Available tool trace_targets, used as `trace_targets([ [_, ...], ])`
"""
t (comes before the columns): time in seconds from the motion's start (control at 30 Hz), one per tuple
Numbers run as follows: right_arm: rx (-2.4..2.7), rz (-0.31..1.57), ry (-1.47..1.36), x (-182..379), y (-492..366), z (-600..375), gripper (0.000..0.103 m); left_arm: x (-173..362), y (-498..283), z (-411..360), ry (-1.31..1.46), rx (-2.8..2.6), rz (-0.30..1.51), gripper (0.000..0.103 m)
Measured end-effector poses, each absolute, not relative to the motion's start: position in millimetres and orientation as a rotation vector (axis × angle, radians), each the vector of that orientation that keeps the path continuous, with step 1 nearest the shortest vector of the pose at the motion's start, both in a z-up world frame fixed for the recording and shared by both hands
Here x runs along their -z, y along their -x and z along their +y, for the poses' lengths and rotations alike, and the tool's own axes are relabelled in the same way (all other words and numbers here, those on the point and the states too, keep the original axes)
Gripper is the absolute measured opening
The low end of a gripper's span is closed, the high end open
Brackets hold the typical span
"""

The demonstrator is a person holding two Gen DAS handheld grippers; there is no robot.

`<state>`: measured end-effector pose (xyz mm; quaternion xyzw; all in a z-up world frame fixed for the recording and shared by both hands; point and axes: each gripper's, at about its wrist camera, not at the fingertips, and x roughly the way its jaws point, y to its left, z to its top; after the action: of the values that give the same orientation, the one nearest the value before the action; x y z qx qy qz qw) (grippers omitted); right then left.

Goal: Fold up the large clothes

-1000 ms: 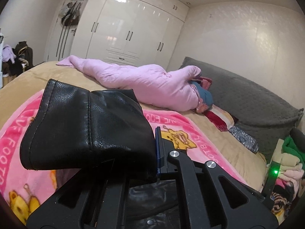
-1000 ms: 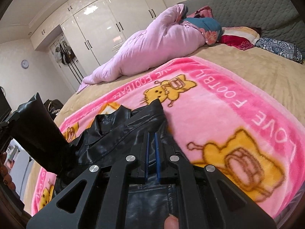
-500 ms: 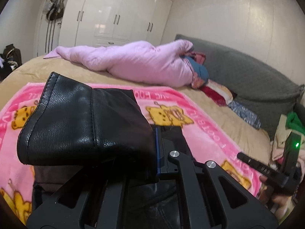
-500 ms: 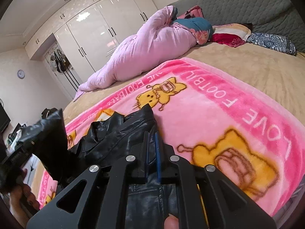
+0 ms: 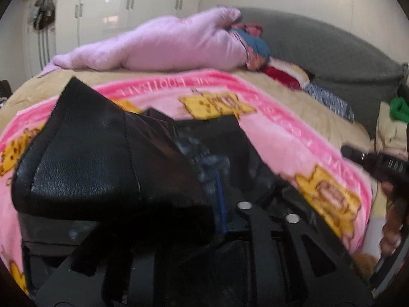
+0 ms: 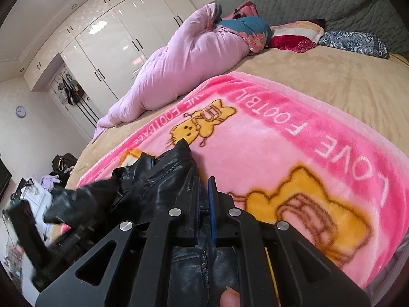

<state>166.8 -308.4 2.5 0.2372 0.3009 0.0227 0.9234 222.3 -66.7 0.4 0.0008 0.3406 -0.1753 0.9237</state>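
A black leather jacket lies on a pink blanket with yellow cartoon figures, and the blanket is spread over a beige bed.

From the right wrist view, the right gripper points toward 12 o'clock. Its two blue-edged fingers stand almost together, with only a thin slit between them, and a fold of the jacket's leather is pinched there. The body of the jacket runs from under the gripper up toward 11 o'clock.

At about 9 o'clock in this same view, the left gripper appears blurred, with the jacket's sleeve cuff on it.

In the left wrist view, the sleeve cuff covers the left finger fully, so only the blue edge of the right finger shows. The jaws are opening at this moment. The cuff is between them, but I cannot tell if the pads press on it, because the leather hides the contact. The rest of the jacket lies on the blanket beyond the cuff, toward 1 o'clock.

At 12 o'clock on the bed there is a rolled lilac duvet, and beside it some pillows against a grey headboard. White wardrobes stand behind, doors closed, so what is inside cannot be seen. At 3 o'clock in the left view, a pile of clothes lies at the bed's edge.
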Motion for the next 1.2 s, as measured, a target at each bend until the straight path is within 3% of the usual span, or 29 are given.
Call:
trace_targets([
  [0.17, -0.039, 0.628, -0.489, 0.7, -168.7, -308.5, 0.007, 20.6, -223.5, -79.2, -0.023, 0.417, 0.771, 0.051],
  [0.37, -0.031, 0.640, -0.491, 4.4, -172.1, -309.1, 0.007, 22.4, -217.1, -88.5, -0.036, 0.468, 0.768, 0.069],
  [0.53, -0.020, 0.637, -0.504, 5.8, -170.6, -313.8, 0.008, 12.1, -211.8, -88.7, -0.022, 0.501, 0.741, 0.075],
  [0.9, 0.036, 0.626, -0.558, 9.2, -167.3, -340.9, 0.012, -12.2, -208.5, -84.8, 0.058, 0.585, 0.730, 0.078],
  [1.1, -0.043, 0.647, -0.557, 10.3, -173.1, -329.7, 0.027, -41.7, -196.0, -48.4, 0.132, 0.573, 0.653, 0.083],
  [1.17, -0.095, 0.666, -0.541, 10.6, -177.0, -318.7, 0.048, -47.0, -195.9, -34.8, 0.130, 0.522, 0.644, 0.085],
  [1.2, -0.126, 0.675, -0.540, 11.2, -179.1, -313.1, 0.051, -49.8, -196.7, -22.5, 0.138, 0.491, 0.639, 0.086],
])
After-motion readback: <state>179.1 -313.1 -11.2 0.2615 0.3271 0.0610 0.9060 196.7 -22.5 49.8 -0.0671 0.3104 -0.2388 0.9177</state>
